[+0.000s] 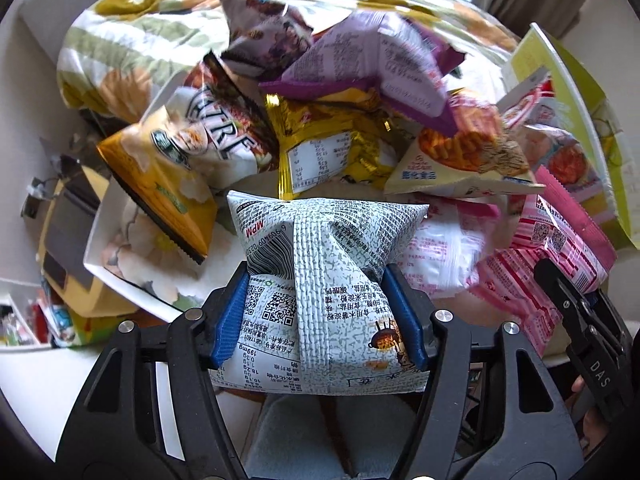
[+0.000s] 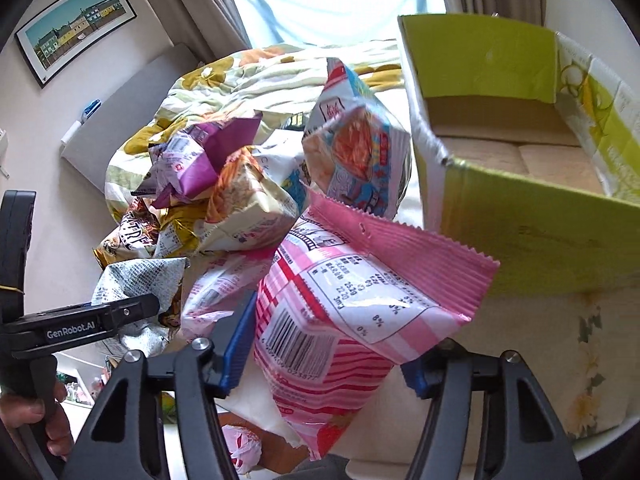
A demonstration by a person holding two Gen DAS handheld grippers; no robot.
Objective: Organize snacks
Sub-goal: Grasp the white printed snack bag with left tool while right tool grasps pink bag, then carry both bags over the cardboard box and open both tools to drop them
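My left gripper is shut on a grey-and-white speckled snack bag, its blue pads pressing the bag's two sides. My right gripper is shut on a pink striped snack bag, lifted a little off the bed. That pink bag and the right gripper's black body show at the right of the left wrist view. The grey bag and the left gripper's body appear at the left of the right wrist view. A pile of snack bags lies behind both.
An open green cardboard box, nothing in it, stands to the right of the pile on the bed. A floral quilt is bunched behind the snacks. A white tray sits at the left. A hand holds the left gripper's handle.
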